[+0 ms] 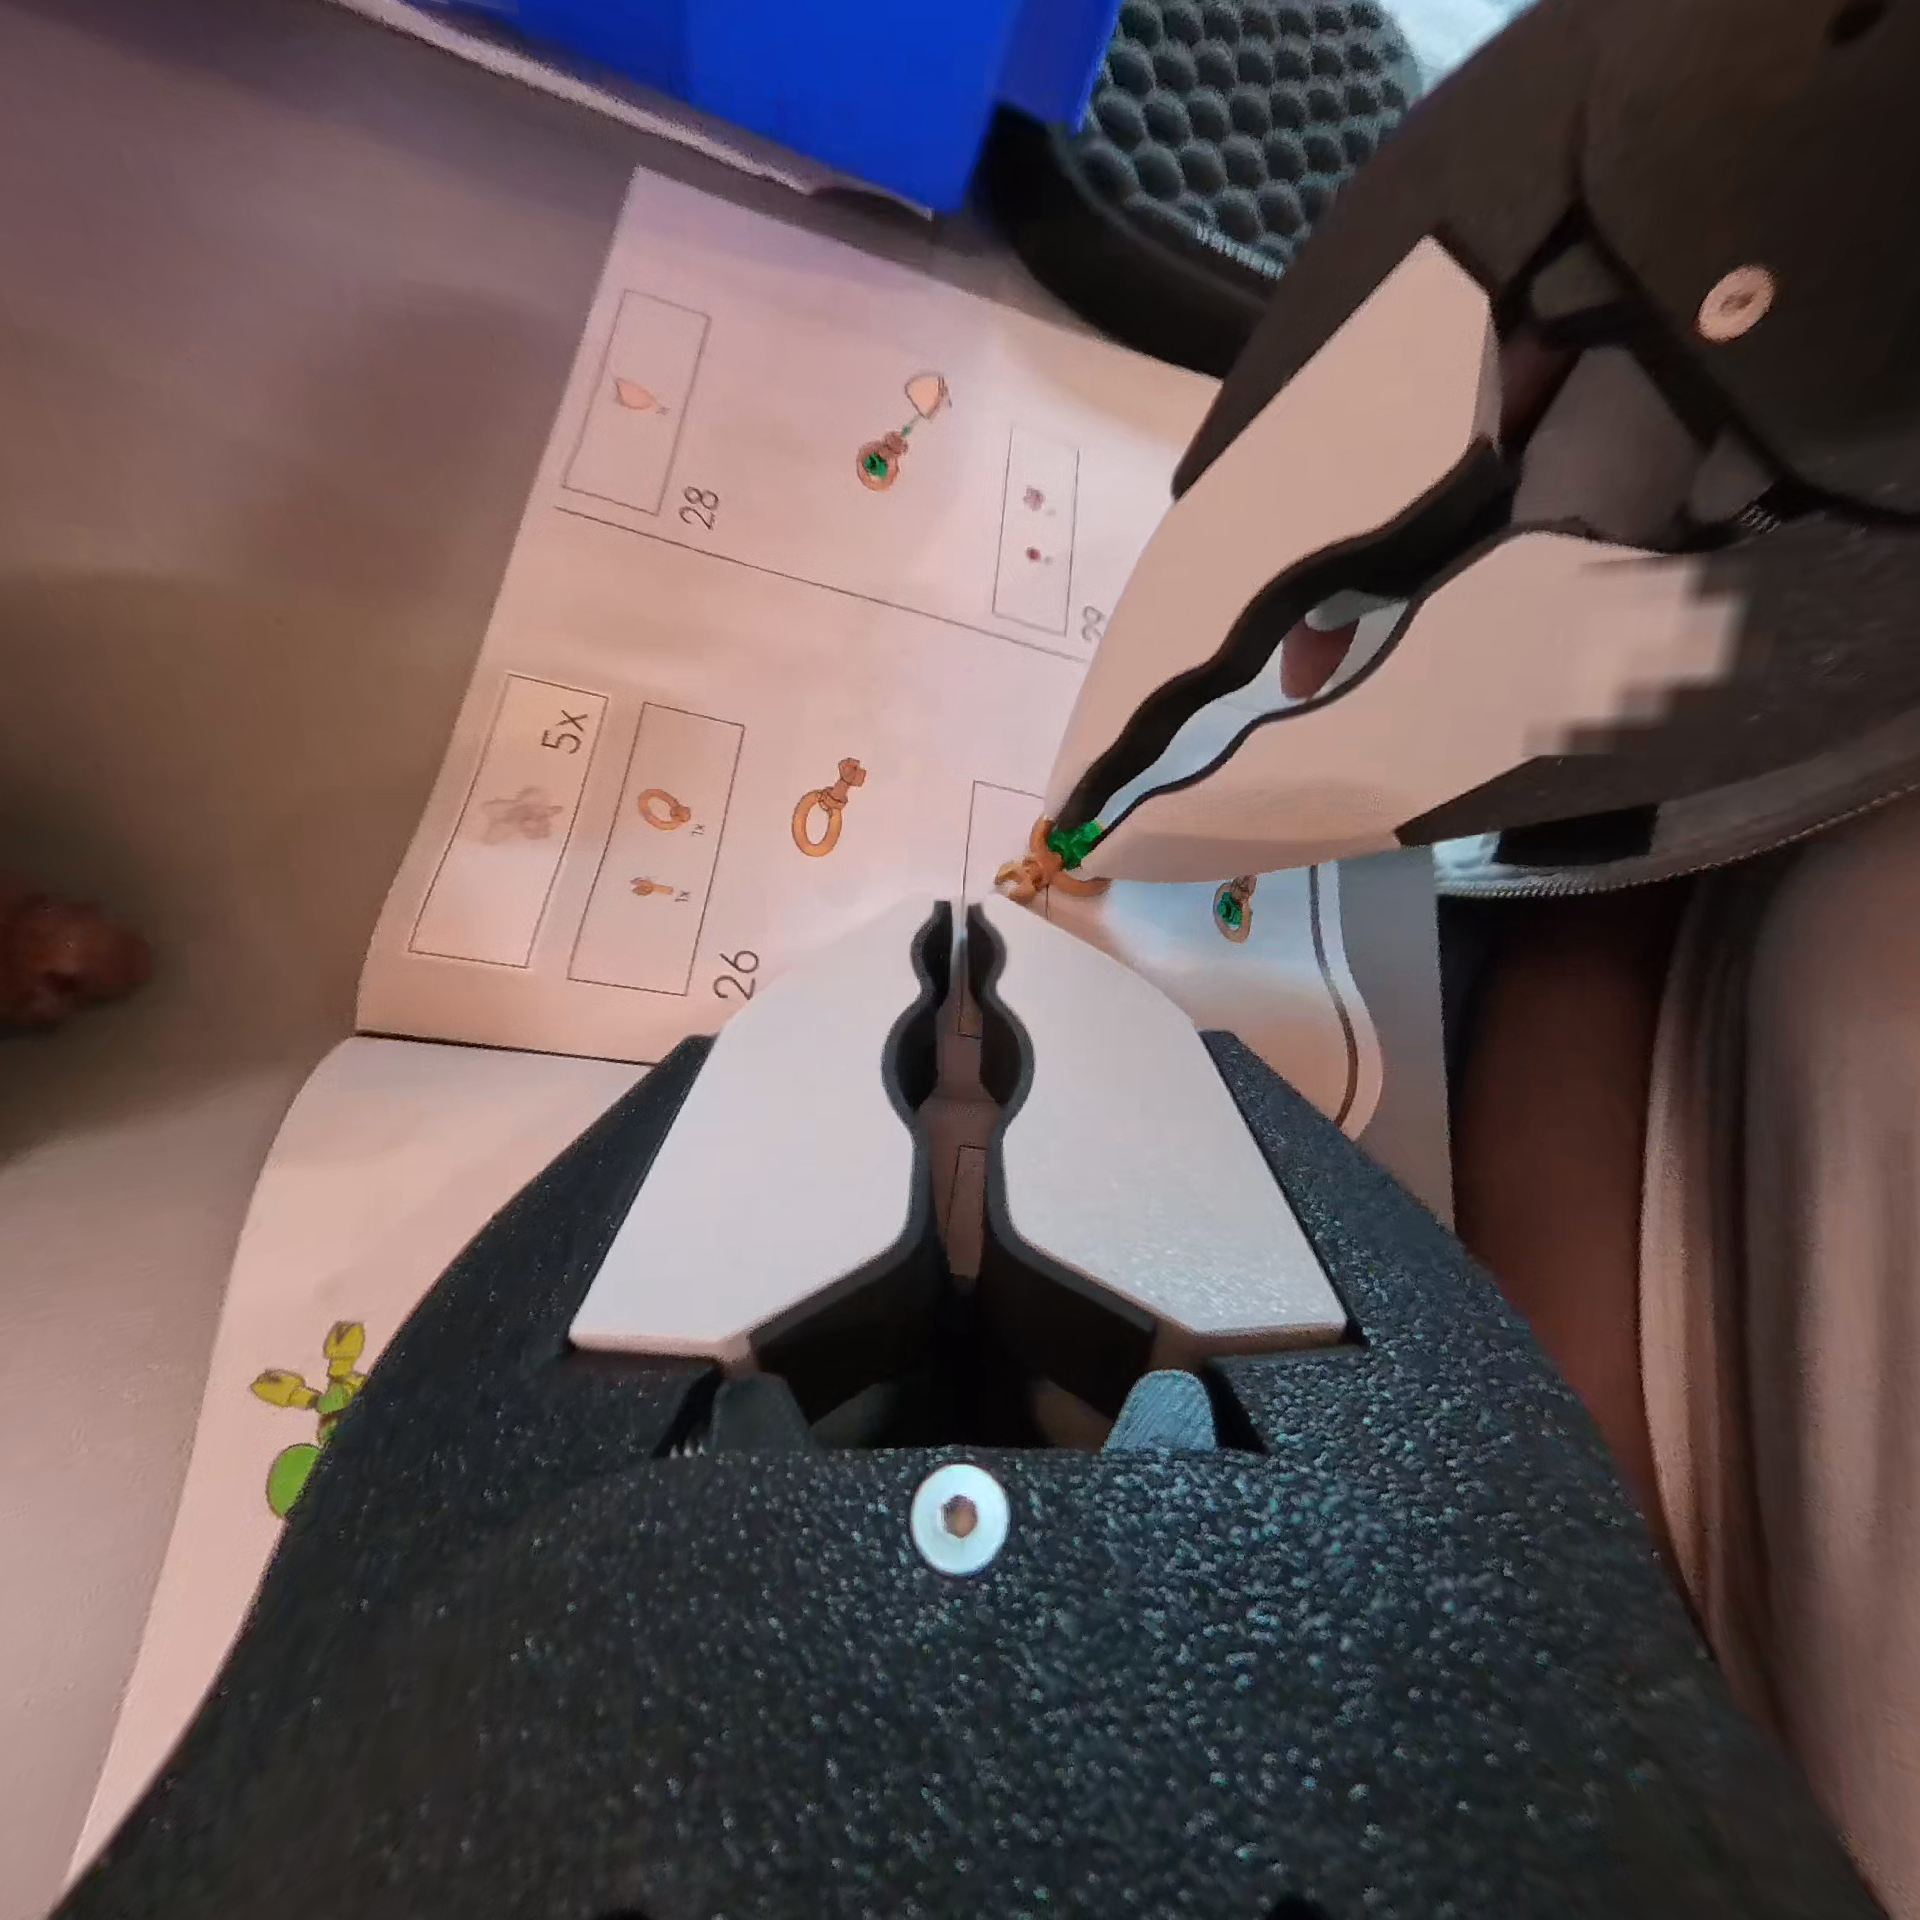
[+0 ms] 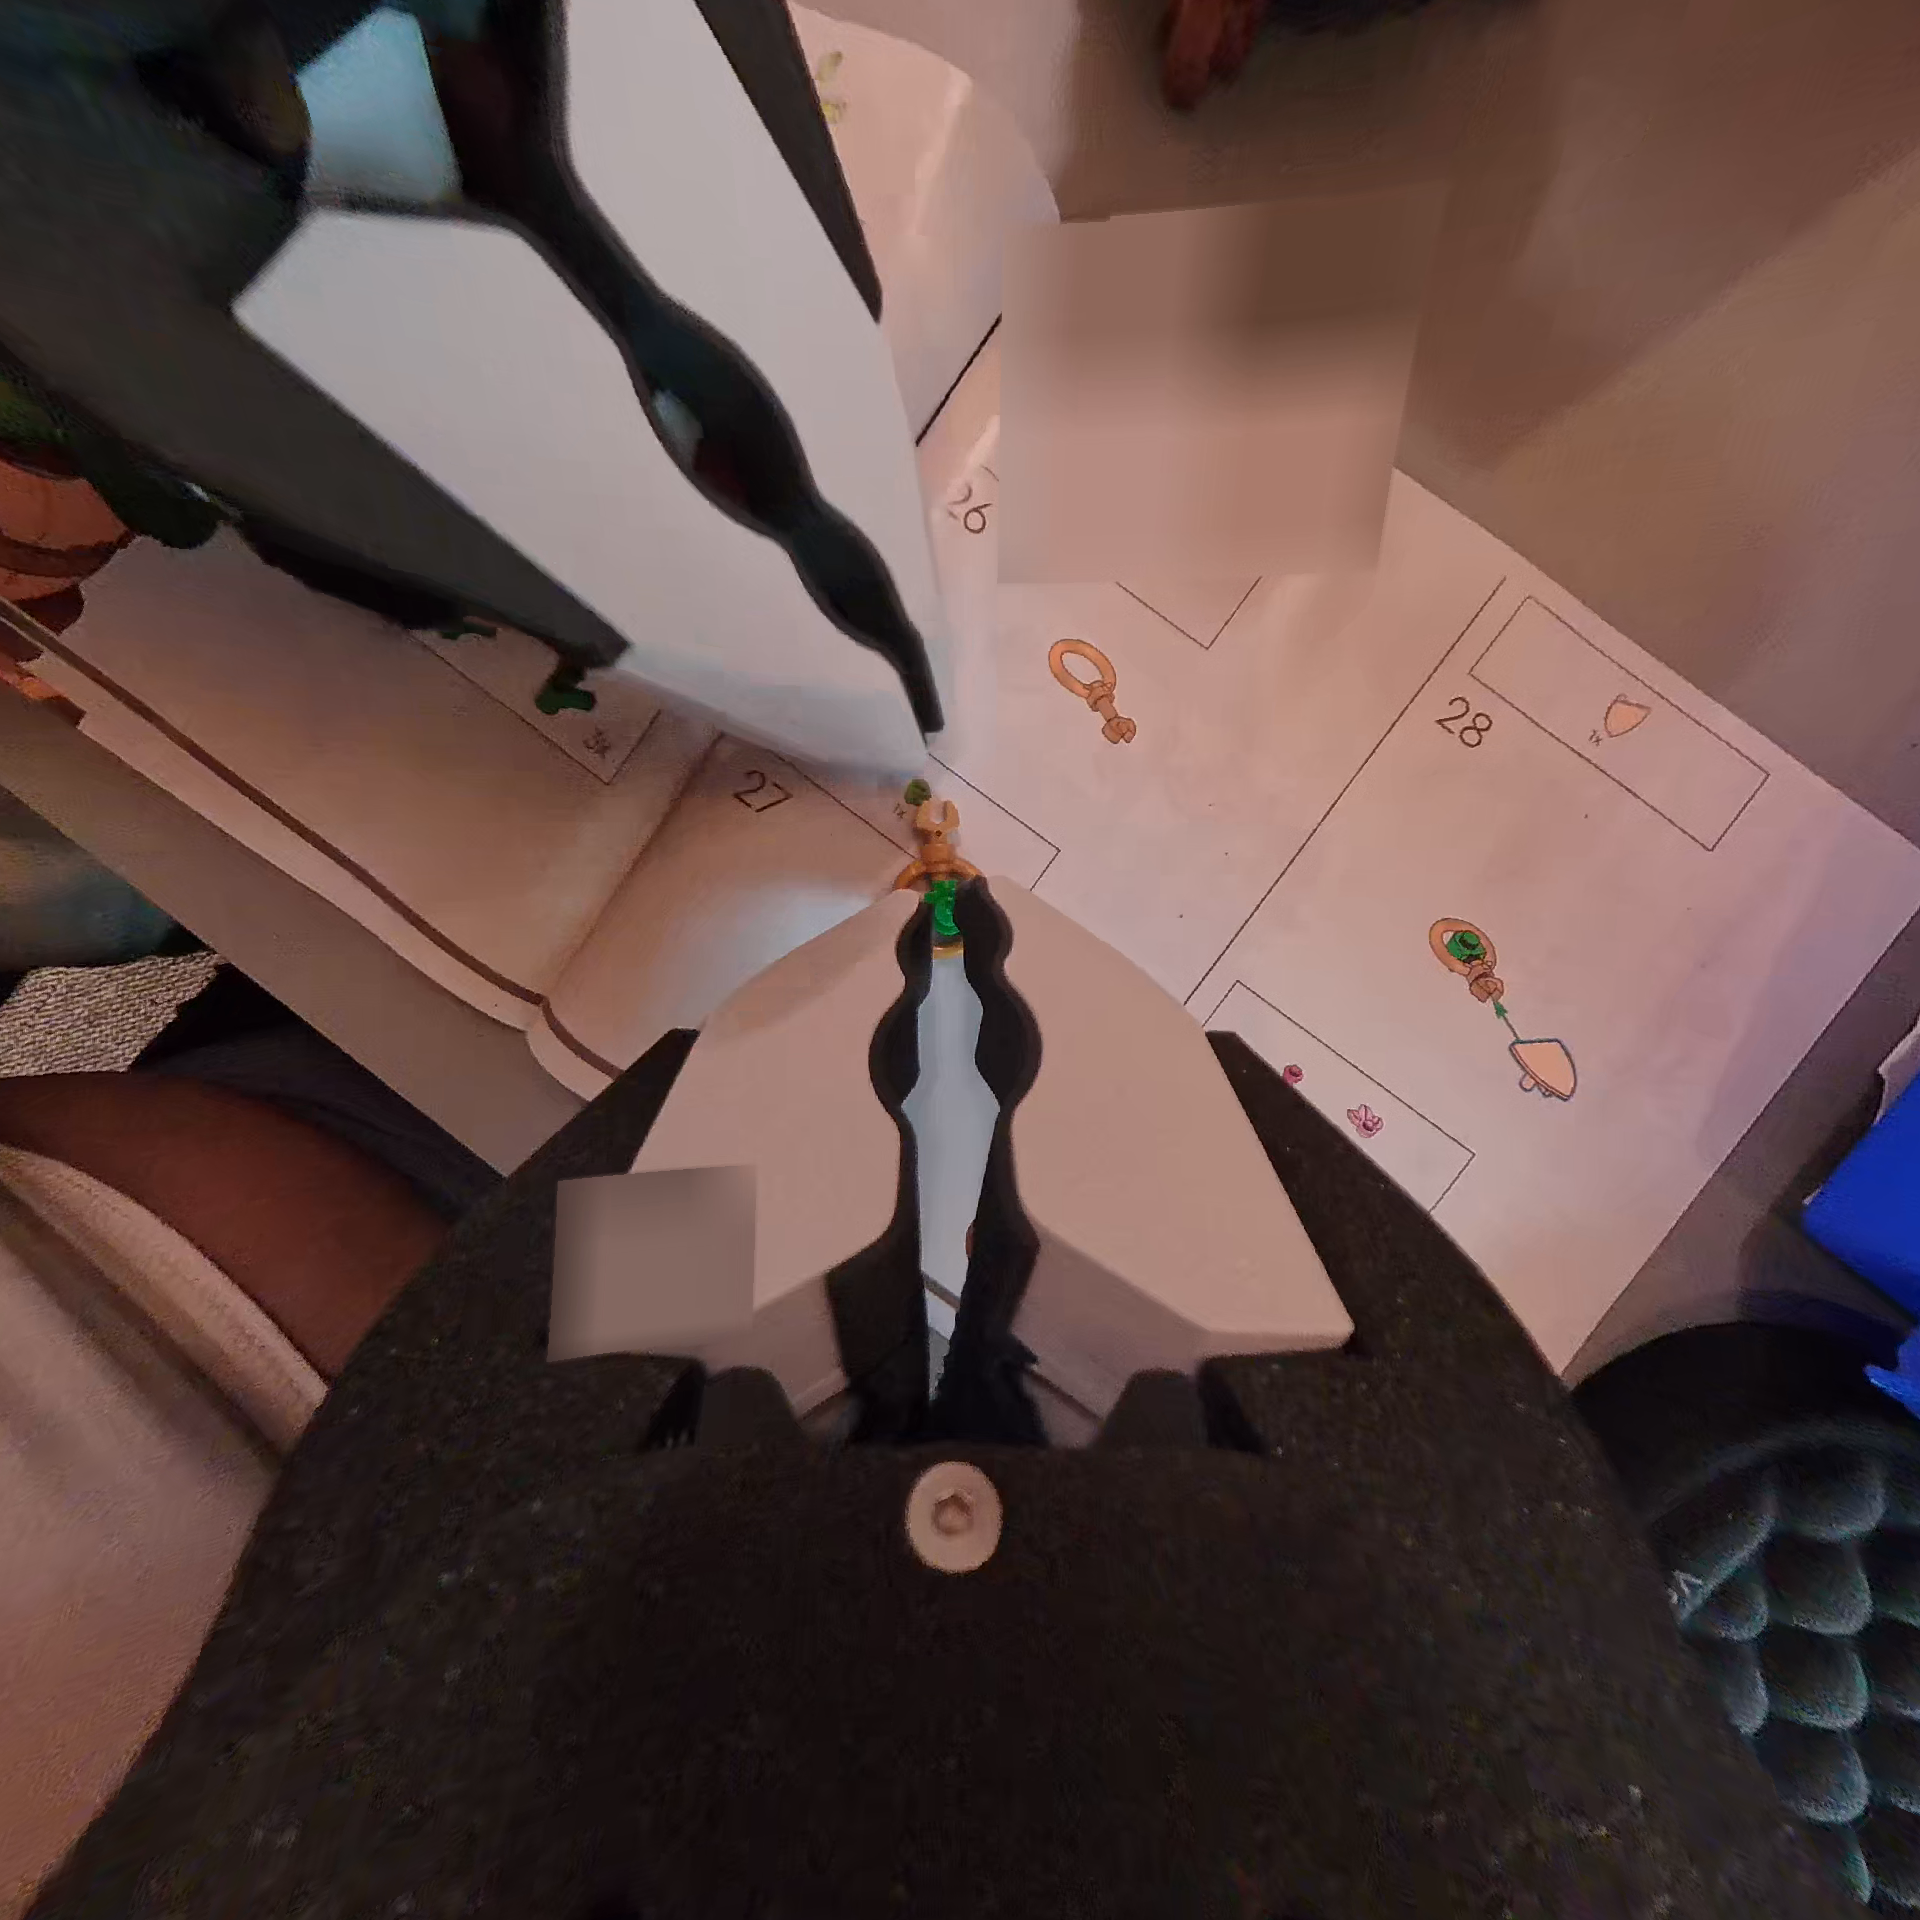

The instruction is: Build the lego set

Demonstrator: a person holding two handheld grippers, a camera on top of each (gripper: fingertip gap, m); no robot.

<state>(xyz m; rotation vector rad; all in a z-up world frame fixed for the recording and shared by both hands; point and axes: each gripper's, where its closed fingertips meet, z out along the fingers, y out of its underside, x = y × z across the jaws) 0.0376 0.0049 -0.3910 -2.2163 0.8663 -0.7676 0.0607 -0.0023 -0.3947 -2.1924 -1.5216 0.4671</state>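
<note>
A small tan ring piece with a clip end (image 2: 938, 831) and a green piece (image 2: 943, 906) set in it is pinched at the tips of my right gripper (image 2: 943, 902). It is held just above the open instruction booklet (image 2: 1299, 821). In the left wrist view, the right gripper (image 1: 1070, 844) comes in from the upper right with the ring piece (image 1: 1029, 871). My left gripper (image 1: 958, 914) is shut with nothing between its tips, which sit just short of the clip end. It enters the right wrist view from the upper left (image 2: 928, 730).
The booklet (image 1: 831, 644) lies on a tan surface. A blue box (image 1: 831, 83) and a black honeycomb-textured object (image 1: 1226, 135) lie beyond it. A brown object (image 1: 62, 966) sits at the left. A person's clothing (image 1: 1745, 1299) is on the right. Both grippers' tips are close together, under 4 cm apart. From the right gripper's tips to the black honeycomb-textured object (image 1: 1226, 135) is close to 20 cm. It is also in sight in the right wrist view (image 2: 1859, 1754).
</note>
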